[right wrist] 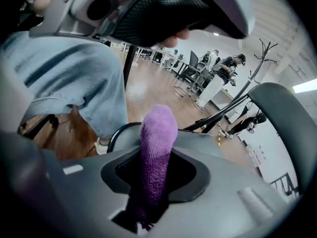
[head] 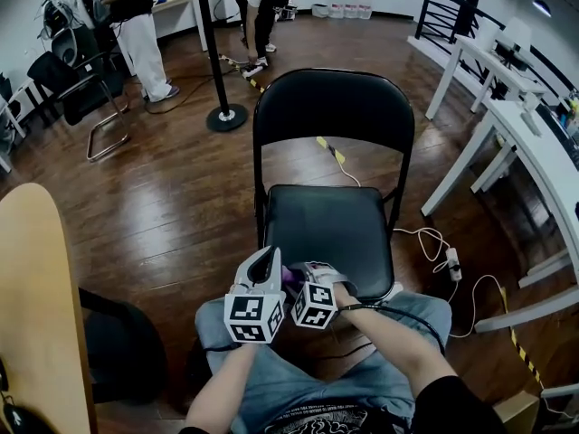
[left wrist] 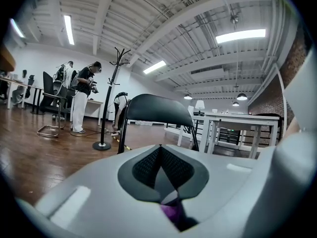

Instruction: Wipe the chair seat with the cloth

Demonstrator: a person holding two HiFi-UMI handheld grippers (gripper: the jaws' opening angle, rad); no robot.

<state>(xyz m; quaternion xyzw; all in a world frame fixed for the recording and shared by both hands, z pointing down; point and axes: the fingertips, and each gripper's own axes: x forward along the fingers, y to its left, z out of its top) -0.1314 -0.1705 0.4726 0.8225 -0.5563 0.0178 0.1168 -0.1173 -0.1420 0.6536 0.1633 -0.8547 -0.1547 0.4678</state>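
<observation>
A black folding chair stands in front of me, its padded seat (head: 330, 229) bare. Both grippers hover together over the seat's front edge, above my knees. A purple cloth (head: 288, 274) bridges the small gap between them. My right gripper (right wrist: 157, 157) is shut on the cloth (right wrist: 157, 148), which sticks up out of its jaws as a rolled strip. My left gripper (left wrist: 159, 150) points toward the chair back (left wrist: 153, 108); its pads meet, with a bit of purple cloth (left wrist: 171, 209) pinched at their base. In the head view the left gripper (head: 269, 256) sits just left of the right gripper (head: 312, 271).
A coat stand (head: 217, 61) rises behind the chair on the left. White tables (head: 534, 152) line the right side. A power strip with cables (head: 452, 262) lies on the floor right of the seat. A wooden tabletop (head: 36, 297) is at my left. People (head: 136, 16) stand far back.
</observation>
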